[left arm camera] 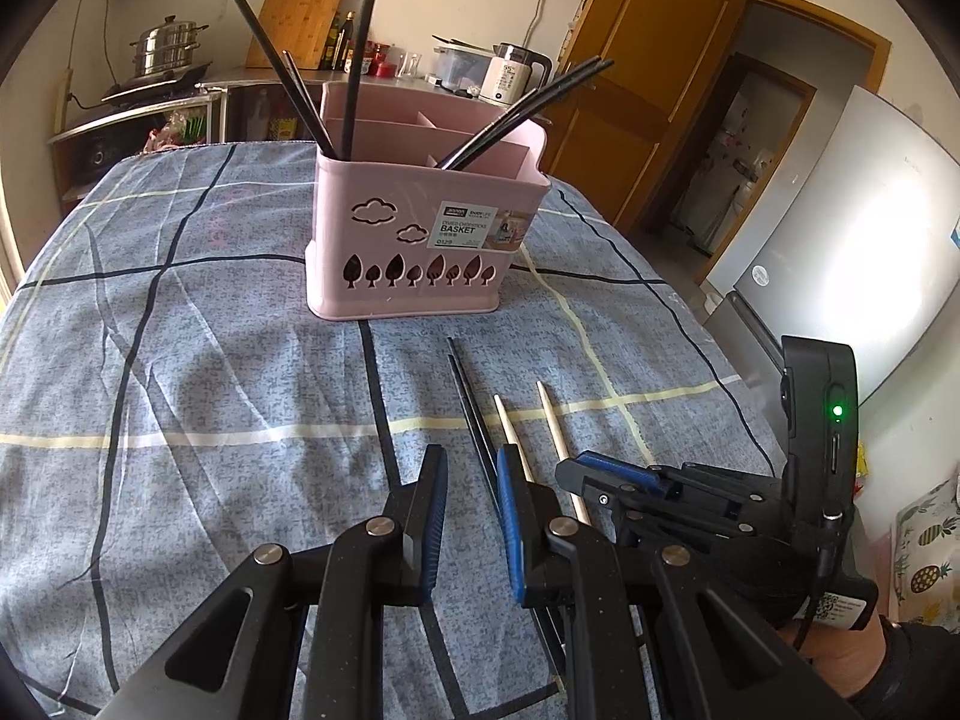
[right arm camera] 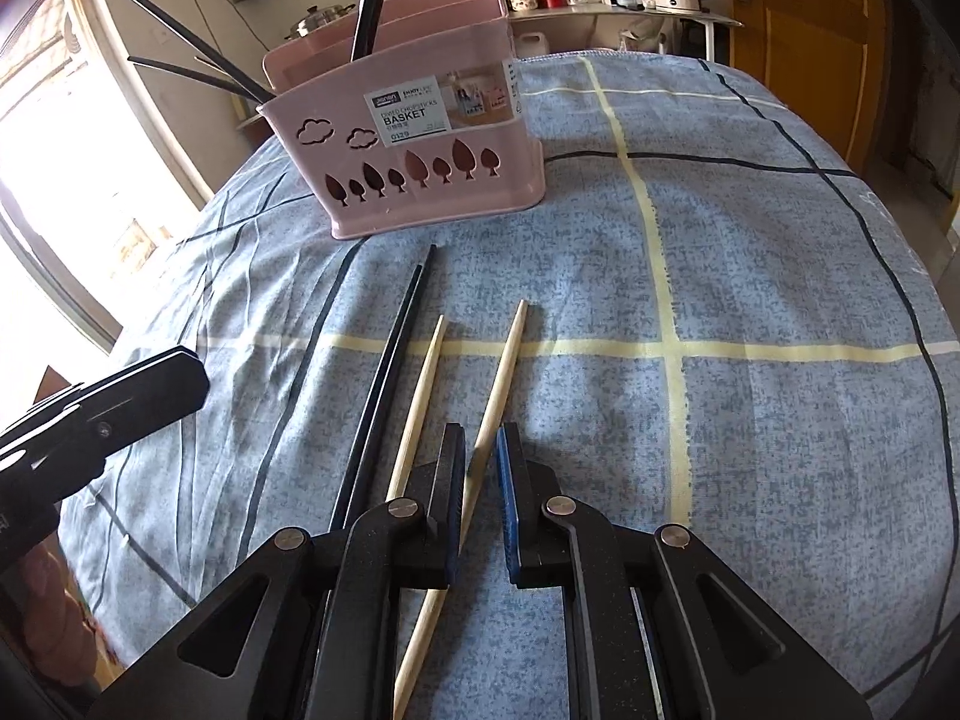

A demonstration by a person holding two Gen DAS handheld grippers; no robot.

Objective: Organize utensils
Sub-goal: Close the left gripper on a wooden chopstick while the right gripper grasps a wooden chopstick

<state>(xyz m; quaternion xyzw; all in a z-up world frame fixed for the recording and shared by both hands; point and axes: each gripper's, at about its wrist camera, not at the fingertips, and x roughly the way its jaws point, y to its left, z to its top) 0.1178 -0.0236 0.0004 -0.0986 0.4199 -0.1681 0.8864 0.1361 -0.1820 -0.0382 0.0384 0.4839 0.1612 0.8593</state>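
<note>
Already our right claw (right arm camera: 480, 468) straddles, unclenched, the wooden chopstick (right arm camera: 501, 378) lying on the bench near the pink basket (right arm camera: 420, 180), and closing off-centre may roll it away; left claw (left arm camera: 471, 498) hangs released.

A pink chopstick basket (right arm camera: 414, 138) with cloud and tree cut-outs is seen upright at upper centre, several black chopsticks (left arm camera: 288, 72) leaning out of its compartments. Below it, two black chopsticks (right arm camera: 384, 372) and two pale wooden chopsticks (right arm camera: 504, 372) are laid nearly parallel on the blue checked cloth.
</note>
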